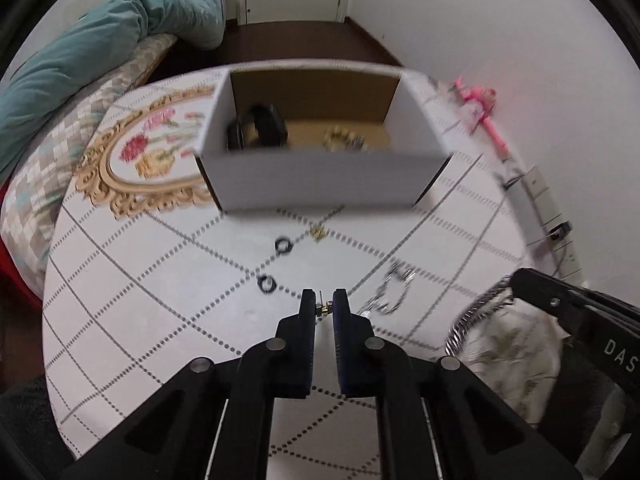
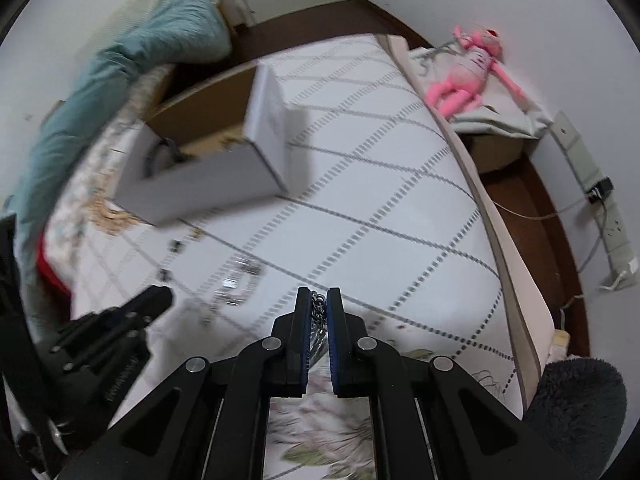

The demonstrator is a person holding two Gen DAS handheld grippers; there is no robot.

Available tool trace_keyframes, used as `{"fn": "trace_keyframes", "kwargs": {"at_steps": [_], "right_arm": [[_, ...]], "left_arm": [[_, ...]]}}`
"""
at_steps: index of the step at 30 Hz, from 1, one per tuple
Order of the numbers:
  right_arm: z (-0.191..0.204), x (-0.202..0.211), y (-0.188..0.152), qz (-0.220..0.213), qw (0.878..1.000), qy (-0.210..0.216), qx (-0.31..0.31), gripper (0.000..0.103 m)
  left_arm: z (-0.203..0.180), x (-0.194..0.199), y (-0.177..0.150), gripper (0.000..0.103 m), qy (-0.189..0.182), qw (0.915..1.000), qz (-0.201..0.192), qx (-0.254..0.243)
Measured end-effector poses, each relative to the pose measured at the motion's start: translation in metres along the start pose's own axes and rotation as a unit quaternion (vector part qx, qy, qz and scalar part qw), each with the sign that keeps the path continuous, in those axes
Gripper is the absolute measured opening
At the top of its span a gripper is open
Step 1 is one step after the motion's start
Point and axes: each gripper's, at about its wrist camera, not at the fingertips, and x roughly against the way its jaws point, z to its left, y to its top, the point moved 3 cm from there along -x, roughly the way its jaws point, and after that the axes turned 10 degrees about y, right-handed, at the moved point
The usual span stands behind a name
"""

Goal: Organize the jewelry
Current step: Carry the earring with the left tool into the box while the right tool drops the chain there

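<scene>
My left gripper (image 1: 323, 307) is shut on a small gold earring (image 1: 323, 310), held above the table. My right gripper (image 2: 319, 307) is shut on a silver chain (image 2: 318, 308); in the left wrist view the chain (image 1: 472, 320) hangs from it at the right. An open white cardboard box (image 1: 320, 178) stands ahead, holding a black band (image 1: 260, 126) and a beaded piece (image 1: 344, 138). On the cloth lie two black rings (image 1: 283, 245) (image 1: 266, 283), a small gold piece (image 1: 318, 233) and a silver bracelet (image 1: 394, 290).
The round table (image 1: 120, 320) has a white grid-patterned cloth with a floral print. A teal blanket (image 1: 100, 48) and checked cushion lie left. A pink plush toy (image 2: 464, 80) and a power strip (image 2: 612, 232) are right, by the wall.
</scene>
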Motion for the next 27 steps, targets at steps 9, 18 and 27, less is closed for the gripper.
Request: {"fn": "trace_keyframes", "kwargs": {"at_steps": [9, 18, 27], "right_arm": [[0.051, 0.044, 0.073, -0.032, 0.996, 0.06, 0.055, 0.007], [0.082, 0.01, 0.159, -0.016, 0.994, 0.054, 0.092, 0.007], [0.062, -0.065, 0.19, 0.053, 0.996, 0.038, 0.055, 0.007]], "left_arm": [[0.019, 0.042, 0.076, 0.006, -0.023, 0.9988, -0.044, 0.001], [0.029, 0.004, 0.141, 0.006, -0.014, 0.9998, -0.015, -0.002], [0.034, -0.043, 0.175, 0.008, -0.013, 0.999, 0.037, 0.019]]}}
